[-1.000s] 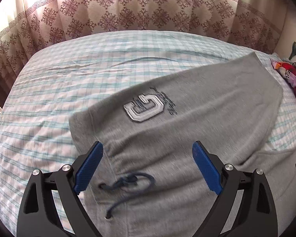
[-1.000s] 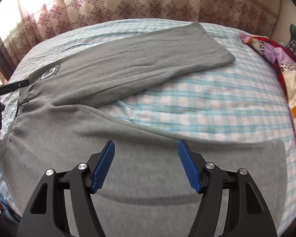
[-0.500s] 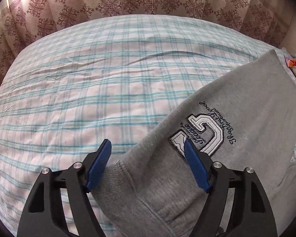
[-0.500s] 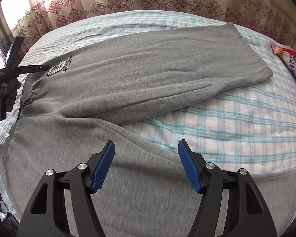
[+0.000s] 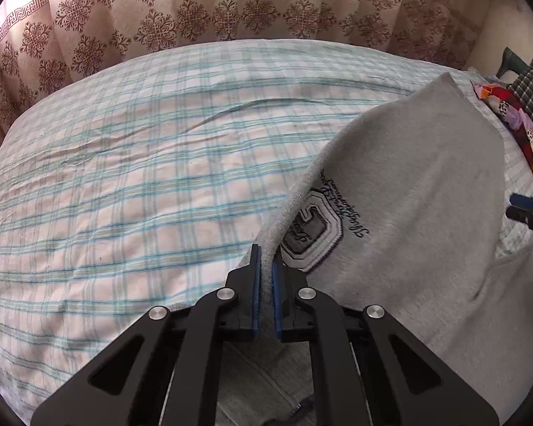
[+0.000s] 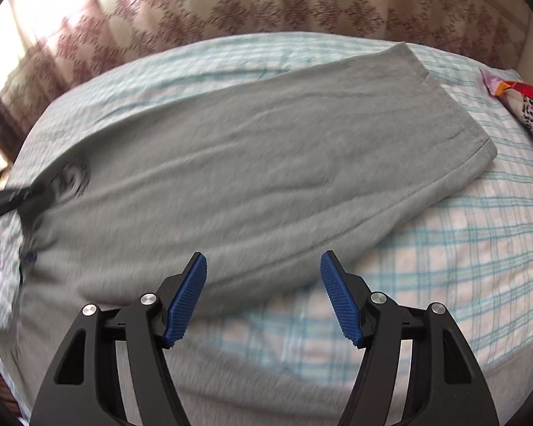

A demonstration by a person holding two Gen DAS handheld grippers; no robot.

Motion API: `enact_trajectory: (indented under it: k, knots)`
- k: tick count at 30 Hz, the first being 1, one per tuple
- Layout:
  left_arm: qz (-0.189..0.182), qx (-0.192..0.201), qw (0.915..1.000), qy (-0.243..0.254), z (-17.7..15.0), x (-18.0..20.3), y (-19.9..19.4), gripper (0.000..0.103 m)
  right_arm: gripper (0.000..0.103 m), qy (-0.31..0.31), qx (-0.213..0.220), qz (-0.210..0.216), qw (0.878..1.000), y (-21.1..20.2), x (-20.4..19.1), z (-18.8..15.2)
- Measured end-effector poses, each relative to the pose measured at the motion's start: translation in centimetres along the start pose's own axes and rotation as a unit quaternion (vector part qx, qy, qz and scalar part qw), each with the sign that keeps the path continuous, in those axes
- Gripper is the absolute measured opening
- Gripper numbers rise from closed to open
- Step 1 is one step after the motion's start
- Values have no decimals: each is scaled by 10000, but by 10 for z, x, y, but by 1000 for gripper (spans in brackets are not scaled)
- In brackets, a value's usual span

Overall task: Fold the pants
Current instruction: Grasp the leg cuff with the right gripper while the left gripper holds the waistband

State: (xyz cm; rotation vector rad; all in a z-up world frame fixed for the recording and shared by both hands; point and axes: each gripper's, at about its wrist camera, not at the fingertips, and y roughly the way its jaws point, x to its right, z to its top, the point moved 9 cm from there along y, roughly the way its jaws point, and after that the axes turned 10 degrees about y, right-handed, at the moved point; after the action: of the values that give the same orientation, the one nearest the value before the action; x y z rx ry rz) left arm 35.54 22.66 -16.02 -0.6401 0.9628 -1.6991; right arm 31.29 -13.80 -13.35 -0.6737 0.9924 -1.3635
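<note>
Grey sweatpants (image 5: 408,220) are spread on the plaid bedsheet (image 5: 124,195), one leg lying ahead of the right hand-held gripper (image 6: 263,298) and running off to its left. The left hand-held gripper (image 5: 264,284) has just been closing and is now pinched on the outer edge of the waist — fabric is seen between the blue pads, the logo patch (image 5: 312,238) just to its right. The right hand-held gripper is spread, nothing between its pads, hovering over the lower edge of that leg.

Risks, as judged: only a thin fold is caught on the left, so it could slip out once lifted. If only the top layer is held, the layers would separate and the fold would skew. The right side is ungripped — a one-sided pull would drag and bunch the cloth. The right view is blurred, so its aim cannot be confirmed.
</note>
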Motion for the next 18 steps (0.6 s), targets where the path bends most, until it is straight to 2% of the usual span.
enact_trajectory:
  k: [10,14,18]
  knots:
    - [-136,417,9988,235,-15,47,-61,5,68,1175,456,-224,9918,34,60,118]
    - [-229,464,9986,148,-28,59,-72,5,68,1637,509,-340,9846,50,89,174]
    - [-182,381,9991,63,-44,70,-74,5,68,2052,588,-314,9765,59,107,214]
